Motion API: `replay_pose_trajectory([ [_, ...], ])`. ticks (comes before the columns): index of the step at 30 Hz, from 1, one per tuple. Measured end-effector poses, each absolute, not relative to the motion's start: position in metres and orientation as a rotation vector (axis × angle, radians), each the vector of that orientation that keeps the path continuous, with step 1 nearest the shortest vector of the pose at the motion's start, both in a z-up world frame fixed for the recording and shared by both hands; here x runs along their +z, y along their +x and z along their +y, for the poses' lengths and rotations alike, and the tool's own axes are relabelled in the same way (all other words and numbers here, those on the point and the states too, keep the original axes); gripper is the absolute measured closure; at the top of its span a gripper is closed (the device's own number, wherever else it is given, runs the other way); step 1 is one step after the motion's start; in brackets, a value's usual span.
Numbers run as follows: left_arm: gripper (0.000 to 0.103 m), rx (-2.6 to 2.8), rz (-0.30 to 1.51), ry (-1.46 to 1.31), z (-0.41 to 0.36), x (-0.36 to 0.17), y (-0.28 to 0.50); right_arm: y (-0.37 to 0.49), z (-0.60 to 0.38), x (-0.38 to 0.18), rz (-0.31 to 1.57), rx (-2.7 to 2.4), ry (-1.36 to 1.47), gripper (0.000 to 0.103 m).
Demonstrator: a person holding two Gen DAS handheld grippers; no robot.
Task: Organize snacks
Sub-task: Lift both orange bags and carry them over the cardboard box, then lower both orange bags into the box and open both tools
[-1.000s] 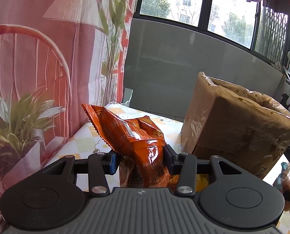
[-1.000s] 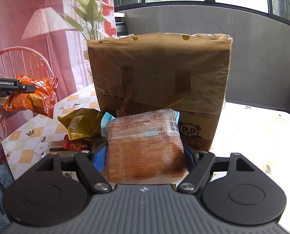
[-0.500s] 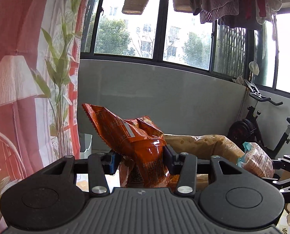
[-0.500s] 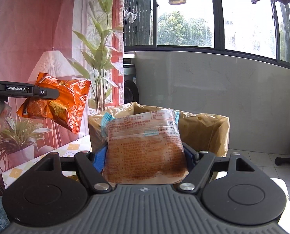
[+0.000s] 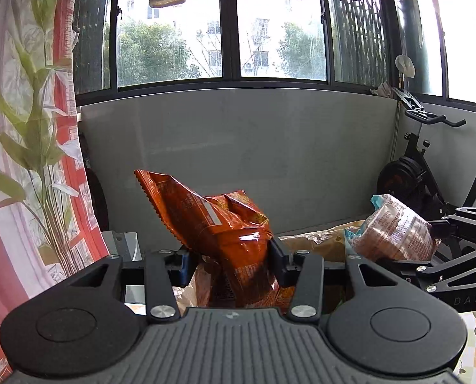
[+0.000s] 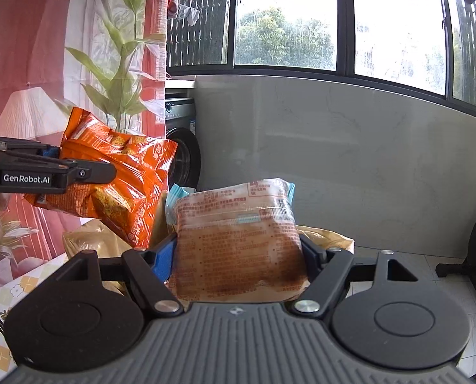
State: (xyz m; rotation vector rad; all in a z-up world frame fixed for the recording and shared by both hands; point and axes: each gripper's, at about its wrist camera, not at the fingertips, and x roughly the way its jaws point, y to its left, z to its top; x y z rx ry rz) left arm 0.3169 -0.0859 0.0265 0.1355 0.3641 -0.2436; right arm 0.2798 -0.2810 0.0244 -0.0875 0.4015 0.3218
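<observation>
1. The left gripper is clamped on an orange snack bag; the bag is pinched between both pads and projects up and forward.
2. The brown paper-lined box is seen below and beyond both grippers.
3. The right gripper is clamped on a clear-wrapped pastry packet, held upright between the pads.

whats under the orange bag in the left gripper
Under the orange bag, held up by the left gripper, is the open top of the brown-lined box. The bags hide what is inside it.
</observation>
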Motion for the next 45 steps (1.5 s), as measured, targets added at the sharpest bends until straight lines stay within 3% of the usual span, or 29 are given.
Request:
replay_pose_trajectory([
  [9,0.053,-0.238,0.446,0.16,-0.09,0.004,0.348,0.321,-0.27,0.002,0.535,0.301,-0.094,0.026],
  [22,0.051,-0.233,0.489,0.132,-0.084,-0.009,0.357,0.337,-0.265,-0.003,0.578,0.272,-0.041,0.025],
  [26,0.039,-0.235,0.486,0.089,-0.08,-0.005,0.353,0.339,-0.273,-0.004,0.597,0.272,0.035,0.022],
  [34,0.027,-0.264,0.462,0.035,-0.068,0.003,0.342,0.333,-0.28,0.006,0.565,0.267,0.078,0.011],
  [45,0.027,-0.296,0.447,-0.002,-0.04,0.018,0.31,0.302,-0.272,0.022,0.509,0.286,0.069,0.012],
])
